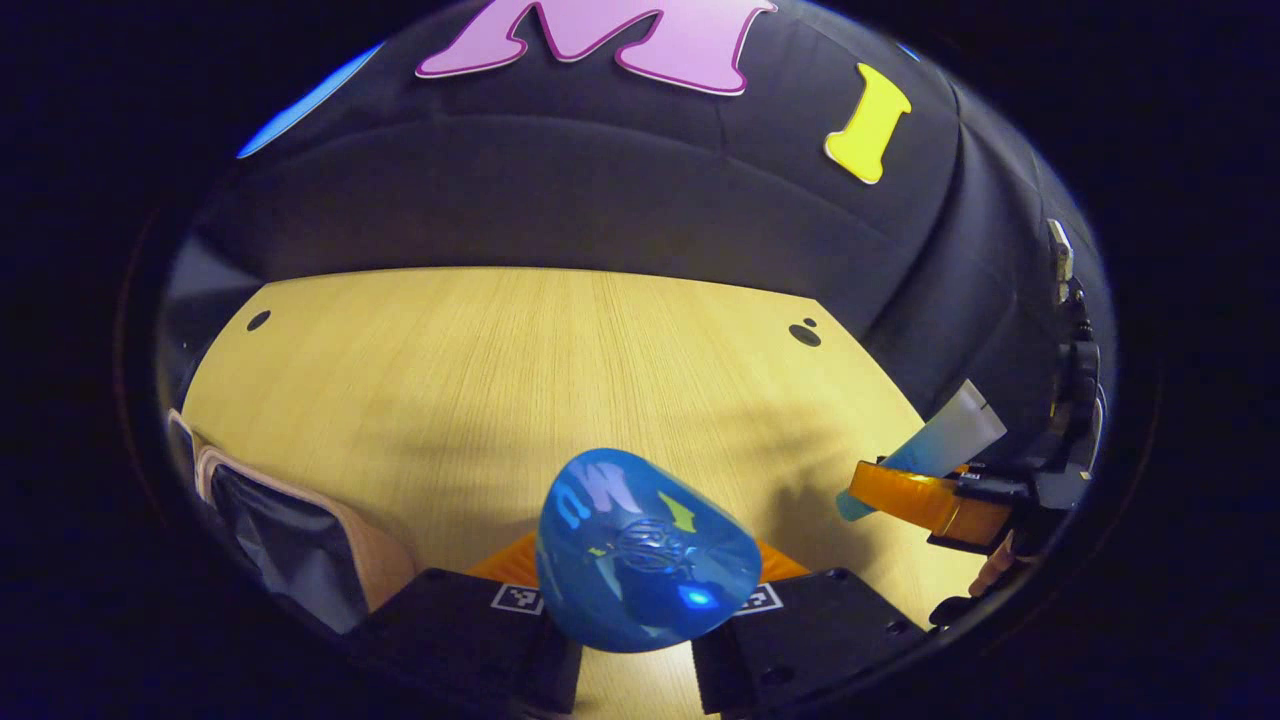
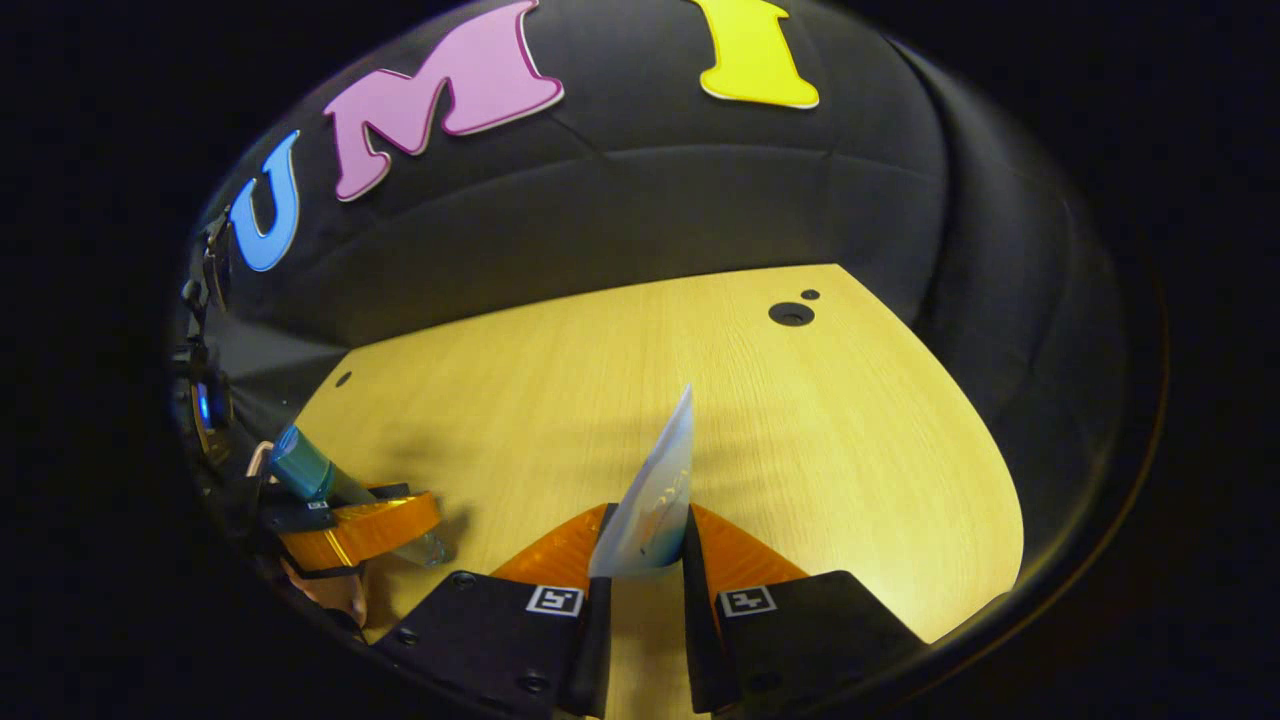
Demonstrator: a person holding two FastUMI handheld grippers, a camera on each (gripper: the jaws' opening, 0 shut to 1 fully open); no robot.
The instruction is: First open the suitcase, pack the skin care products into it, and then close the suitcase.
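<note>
1. Bottle [image 1: 645,550] of glossy blue plastic sits between the fingers of the left gripper [image 1: 640,610] in the left gripper view, its rounded end toward the camera; both fingers press its sides, so the grip is closed on it at a medium width.
2. In the right gripper view the same bottle [image 2: 305,470] shows at the far left as a teal-blue shape with a clear end, clamped in the left gripper [image 2: 350,535] above the table.
3. A flat pale tube [image 2: 655,500], white fading to blue, stands upright between the fingers of the right gripper [image 2: 640,570] in the right gripper view, its crimped edge pointing up and away; the fingers are narrow and pinch it on both faces.
4. In the left gripper view that tube [image 1: 940,445] appears at the right edge, tilted, held in the right gripper [image 1: 925,500], with a person's fingertips [image 1: 995,570] just below.
5. The suitcase [image 1: 290,530] lies open at the lower left of the left gripper view: a pale pink shell rim around a dark lined inside, resting on the table, well apart from both products.
6. The light wooden table [image 1: 560,370] carries small dark round holes near its far corners.
</note>
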